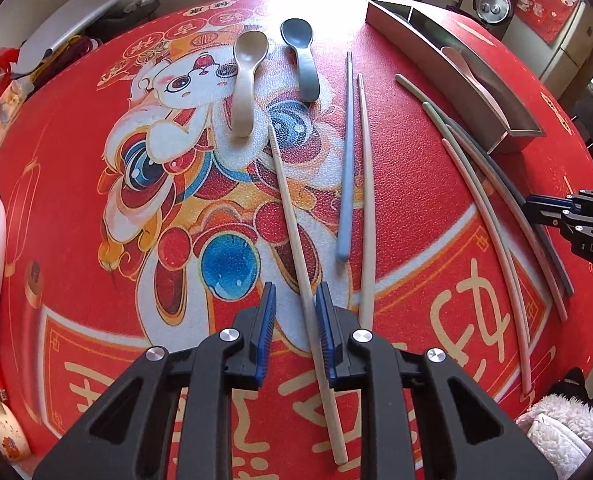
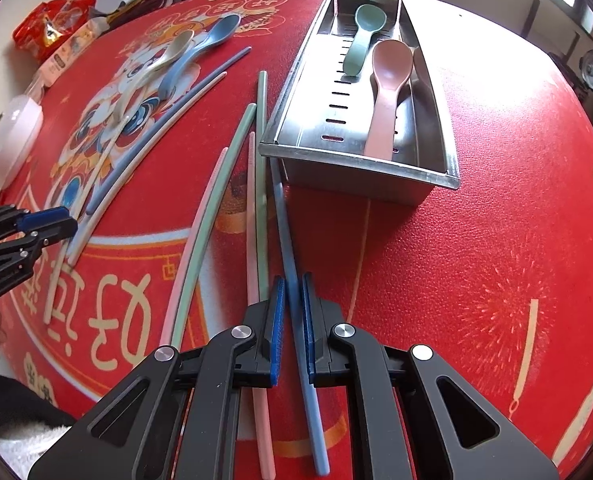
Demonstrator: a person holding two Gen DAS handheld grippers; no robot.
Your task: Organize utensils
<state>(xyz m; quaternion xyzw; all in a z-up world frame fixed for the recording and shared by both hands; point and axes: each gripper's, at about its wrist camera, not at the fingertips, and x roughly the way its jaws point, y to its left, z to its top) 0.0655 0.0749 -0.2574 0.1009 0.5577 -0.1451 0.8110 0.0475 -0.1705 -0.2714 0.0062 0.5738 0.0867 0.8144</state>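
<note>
A pebbled red printed tablecloth (image 2: 476,240) is carrying a slotted steel tray (image 2: 308,92) near its far edge (two smooth spoons inside). The right gripper (image 2: 292,320) is clamping a slim blue chopstick (image 2: 284,216); the left gripper (image 1: 296,320), narrowed, is bracketing a beige chopstick (image 1: 292,216) without clearly pinching.

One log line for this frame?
left gripper: open, around beige chopstick | right gripper: shut on blue chopstick | tray: two spoons
</note>
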